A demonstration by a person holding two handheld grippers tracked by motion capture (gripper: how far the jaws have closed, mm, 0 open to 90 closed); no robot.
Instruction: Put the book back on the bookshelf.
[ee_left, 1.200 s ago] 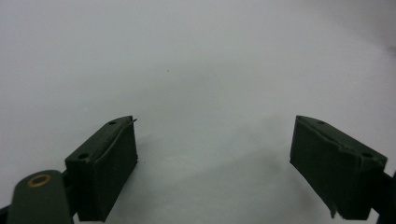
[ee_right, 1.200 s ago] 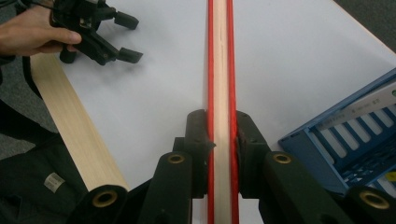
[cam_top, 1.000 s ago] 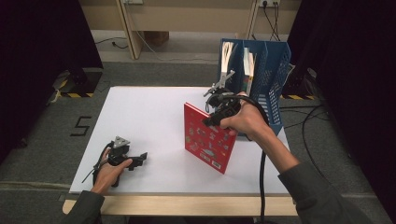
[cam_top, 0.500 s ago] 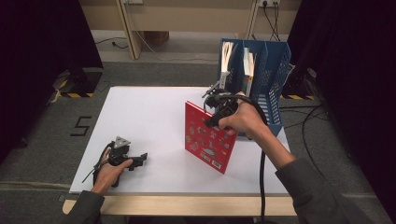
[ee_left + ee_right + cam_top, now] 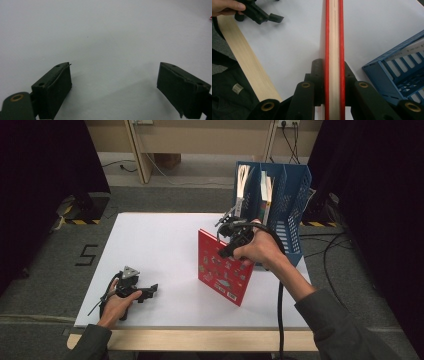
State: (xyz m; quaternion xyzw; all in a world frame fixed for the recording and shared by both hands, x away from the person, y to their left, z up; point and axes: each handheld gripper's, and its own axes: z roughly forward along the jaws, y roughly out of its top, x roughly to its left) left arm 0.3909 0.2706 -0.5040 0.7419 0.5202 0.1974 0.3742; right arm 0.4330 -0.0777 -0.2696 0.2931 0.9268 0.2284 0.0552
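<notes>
High view: one red book (image 5: 222,267) stands upright on its edge on the white table (image 5: 160,245), just beside one blue file rack (image 5: 285,205). The rack holds a few upright books and papers in its slots. The right gripper (image 5: 231,236) clamps the book's top edge, both pads pressing its covers. The left gripper (image 5: 145,291) rests on the table, jaws wide apart, holding nothing.
</notes>
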